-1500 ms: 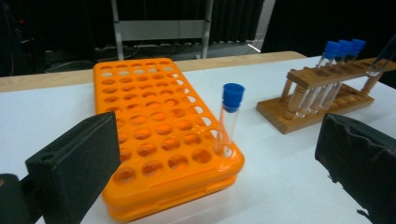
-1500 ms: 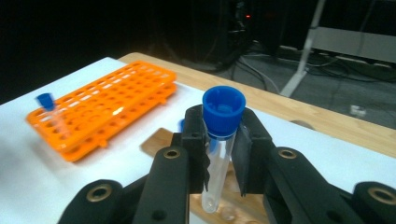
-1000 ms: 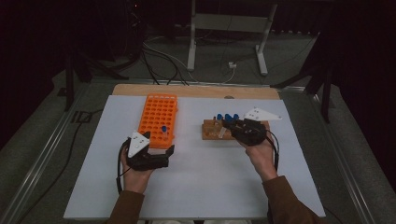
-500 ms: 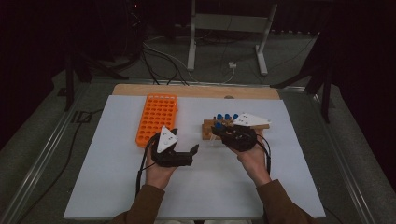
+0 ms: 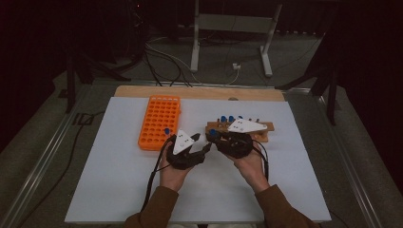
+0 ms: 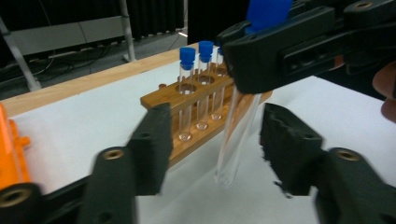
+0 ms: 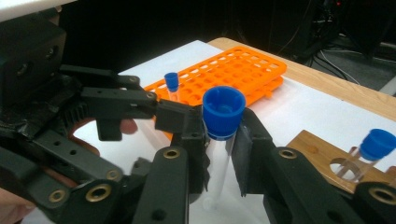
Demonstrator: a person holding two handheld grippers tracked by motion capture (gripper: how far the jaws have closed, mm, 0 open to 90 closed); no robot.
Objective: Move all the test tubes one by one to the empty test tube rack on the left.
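- The right gripper (image 7: 219,154) has its black jaws clamped on the clear plastic test tube with a blue screw cap (image 7: 223,140), just under the cap; the tube hangs upright above the white table sheet (image 5: 119,190), in front of the wooden tube rack (image 6: 196,116).
- The left gripper (image 6: 215,140) has its jaws spread wide, one on each side of the tube's lower half, neither pad touching the glassy wall. In the left gripper view the tube sits nearer the jaw at 3 o'clock than the one at 9 o'clock.
- Risk, as I judge it: a handover looks likely, and if the right jaws let go before the left ones bite, the tube would drop onto the sheet and roll.
- Because the tube is off-centre, closing now could push it sideways and tilt it in the right grip, straining the cap end.
- The smooth round wall may slip in the ribbed pads if pinched too near its rounded bottom.
- In the high view, the orange plastic grid rack (image 5: 159,121) lies at 10 o'clock from the two grippers, with one capped tube already in it.
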